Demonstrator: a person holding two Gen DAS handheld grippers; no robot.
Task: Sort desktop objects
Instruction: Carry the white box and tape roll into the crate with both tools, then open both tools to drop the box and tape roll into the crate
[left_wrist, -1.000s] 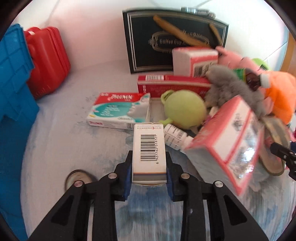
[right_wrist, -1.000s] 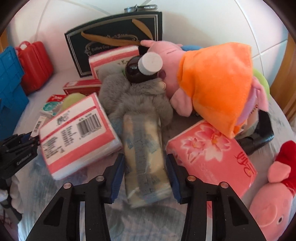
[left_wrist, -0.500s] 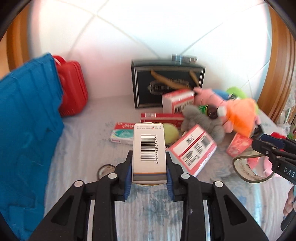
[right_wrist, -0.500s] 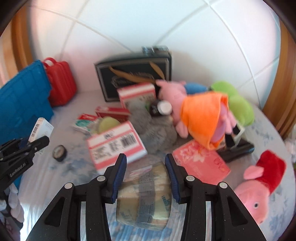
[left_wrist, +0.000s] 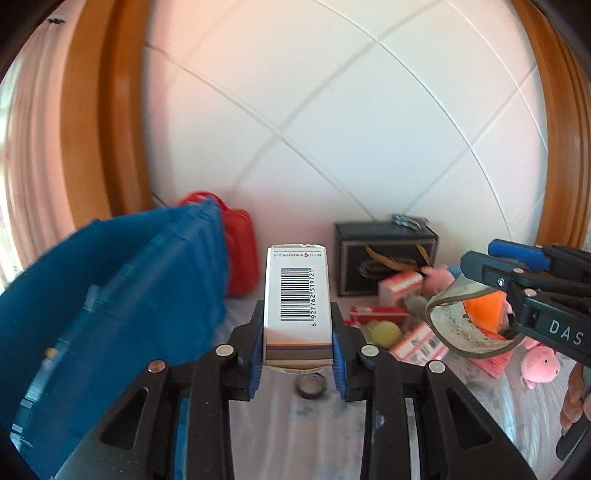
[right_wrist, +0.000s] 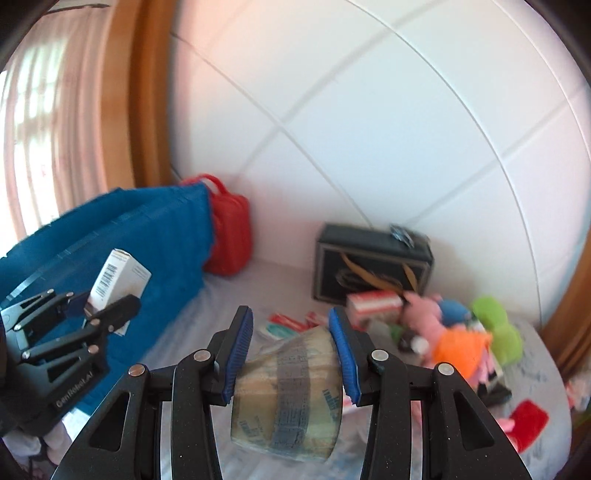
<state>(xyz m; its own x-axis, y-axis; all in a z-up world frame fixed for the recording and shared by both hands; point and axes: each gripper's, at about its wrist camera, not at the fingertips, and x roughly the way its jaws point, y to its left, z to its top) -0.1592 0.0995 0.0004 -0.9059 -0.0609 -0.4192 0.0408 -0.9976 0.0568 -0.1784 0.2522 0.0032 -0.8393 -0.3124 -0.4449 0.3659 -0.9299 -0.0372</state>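
Observation:
My left gripper (left_wrist: 297, 314) is shut on a small white carton with a barcode (left_wrist: 297, 299), held high above the table. From the right wrist view the same carton (right_wrist: 118, 282) shows at the left, in front of the blue bin. My right gripper (right_wrist: 291, 332) is shut on a roll of clear packing tape (right_wrist: 288, 391), also lifted off the table. In the left wrist view the tape roll (left_wrist: 465, 325) hangs at the right between the right gripper's fingers (left_wrist: 517, 254). Both grippers are side by side in the air.
A blue plastic bin (left_wrist: 110, 317) stands at the left with a red case (left_wrist: 240, 251) behind it. A black gift box (left_wrist: 384, 262) leans on the white tiled wall. Tissue packs, boxes, a green ball (left_wrist: 386, 332), a small black tape roll (left_wrist: 310, 386) and plush toys (right_wrist: 461, 332) crowd the table's right half.
Both grippers have risen well above the table with their loads, and the views tilted up to show the wall. The tape roll left the pile.

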